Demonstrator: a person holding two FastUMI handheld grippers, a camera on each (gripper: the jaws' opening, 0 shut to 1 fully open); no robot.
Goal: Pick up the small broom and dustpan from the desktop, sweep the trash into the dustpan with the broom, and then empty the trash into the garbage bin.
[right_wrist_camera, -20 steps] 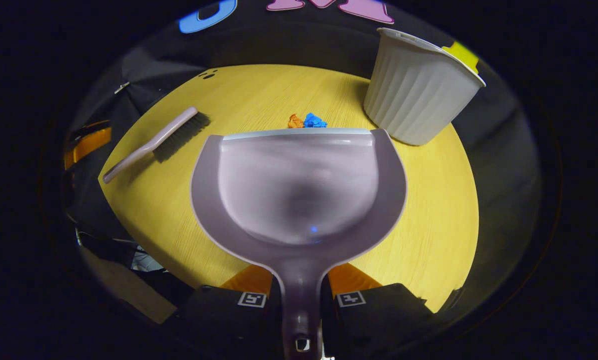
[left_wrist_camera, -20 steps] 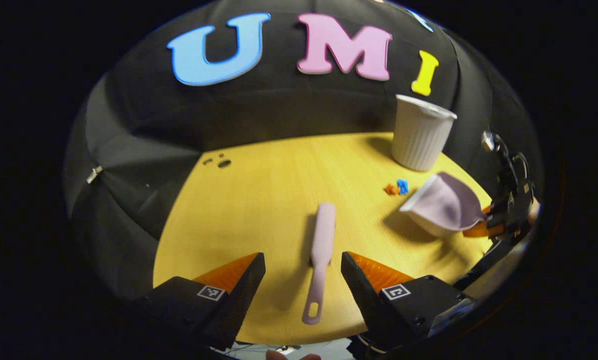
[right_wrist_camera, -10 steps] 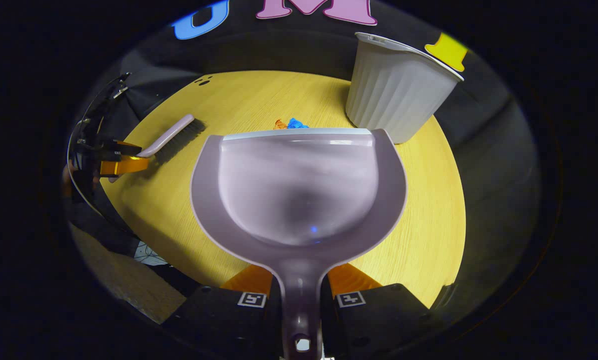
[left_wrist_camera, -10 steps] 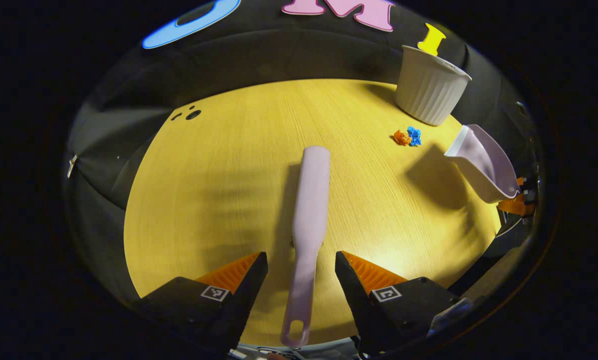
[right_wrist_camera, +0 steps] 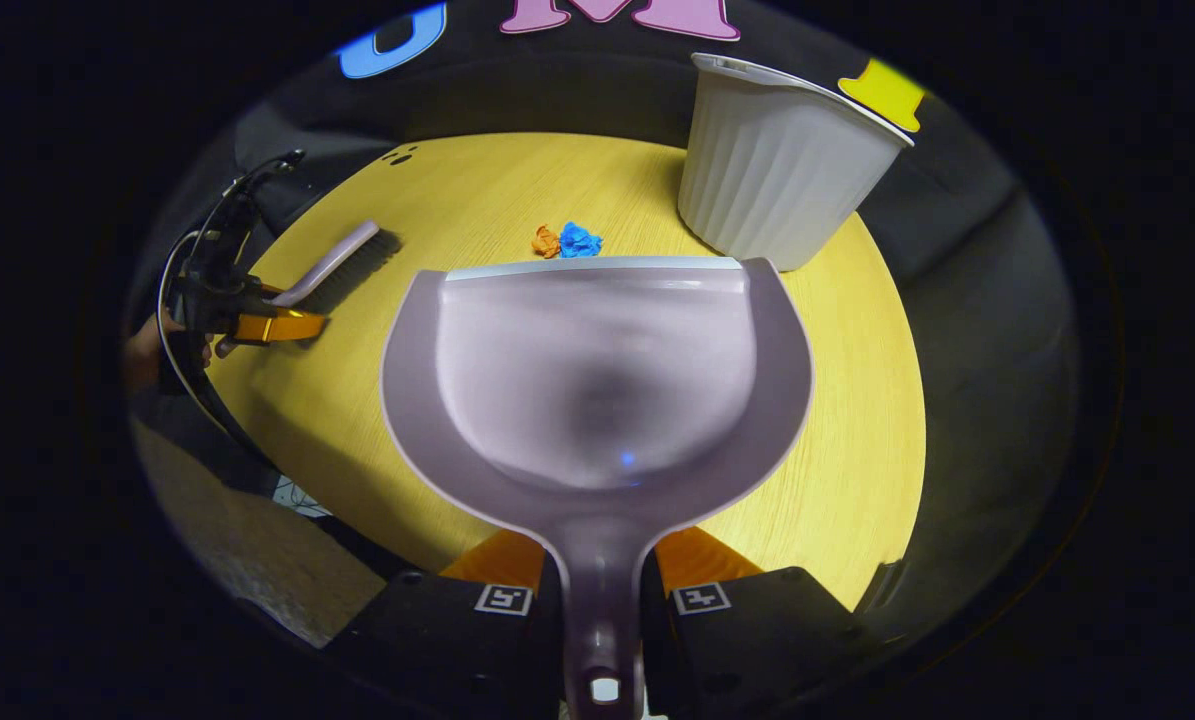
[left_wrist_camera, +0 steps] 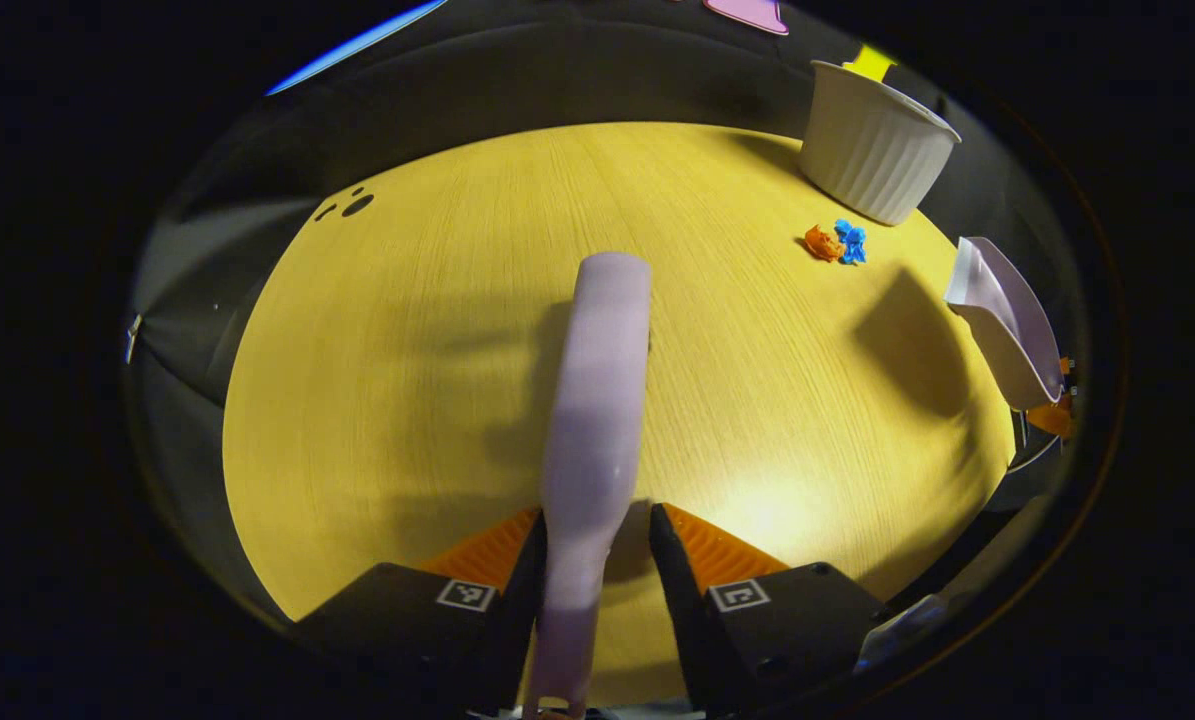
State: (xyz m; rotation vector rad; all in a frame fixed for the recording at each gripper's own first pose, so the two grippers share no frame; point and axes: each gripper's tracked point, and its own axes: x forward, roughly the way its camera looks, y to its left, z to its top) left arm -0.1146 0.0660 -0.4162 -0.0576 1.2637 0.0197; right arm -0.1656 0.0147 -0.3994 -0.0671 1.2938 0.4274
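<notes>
Table (right_wrist_camera: 857,420): bears everything.
Bin (right_wrist_camera: 777,175): far edge, right.
Trash (right_wrist_camera: 567,240): just left of bin, beyond the dustpan (right_wrist_camera: 597,370) lip (apart).
Broom (right_wrist_camera: 332,265): left side, handle toward left gripper (right_wrist_camera: 277,325).

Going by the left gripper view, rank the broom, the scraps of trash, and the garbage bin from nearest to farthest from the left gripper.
1. Broom: its handle lies between the left gripper fingers.
2. Scraps of trash: ahead to the right, out on the desktop.
3. Garbage bin: just past the trash, at the far right edge.
</notes>
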